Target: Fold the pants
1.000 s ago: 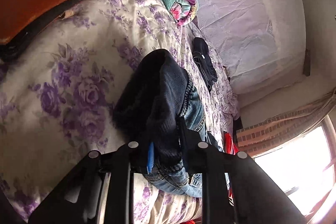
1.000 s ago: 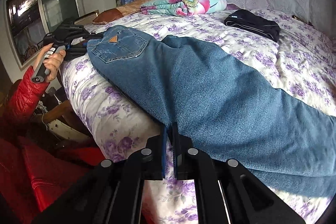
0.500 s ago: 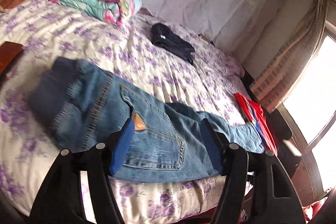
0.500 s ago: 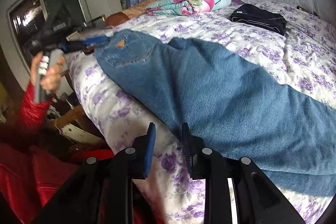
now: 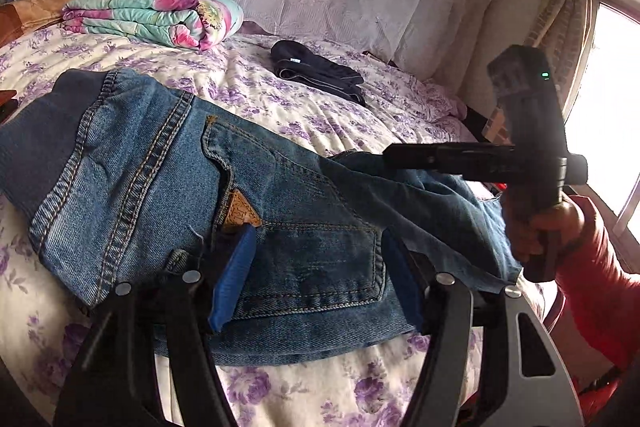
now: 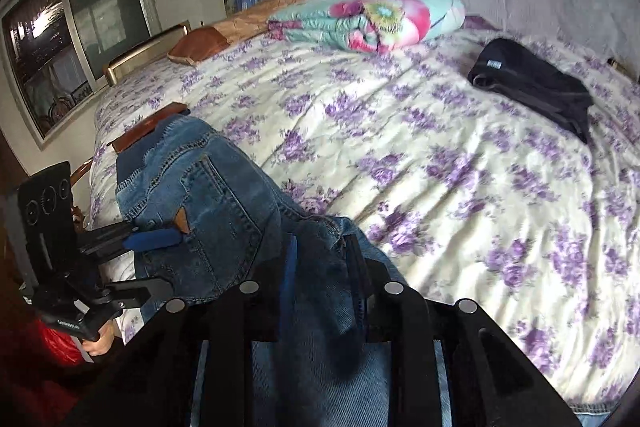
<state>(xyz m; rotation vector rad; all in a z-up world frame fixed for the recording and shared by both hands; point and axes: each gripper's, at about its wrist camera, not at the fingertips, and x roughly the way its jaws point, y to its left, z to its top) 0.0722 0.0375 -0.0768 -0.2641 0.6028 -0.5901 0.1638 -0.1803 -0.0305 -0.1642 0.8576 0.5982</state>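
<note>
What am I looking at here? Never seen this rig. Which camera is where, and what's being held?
There is no robot: a person holds a two-finger gripper in each hand, and each gripper carries a fisheye camera looking forward along its fingers. The black bars at the bottom of each picture are that gripper's own fingers.

In the left wrist view, the left gripper stands open, its blue pads either side of the back pocket of the jeans. At right, a hand in a red sleeve holds the other gripper.

In the right wrist view, the right gripper has a bunched fold of the jeans between its fingers and looks clamped on it.

The jeans lie on a bedspread with purple flowers. Further back are a folded floral blanket and a dark folded garment.
</note>
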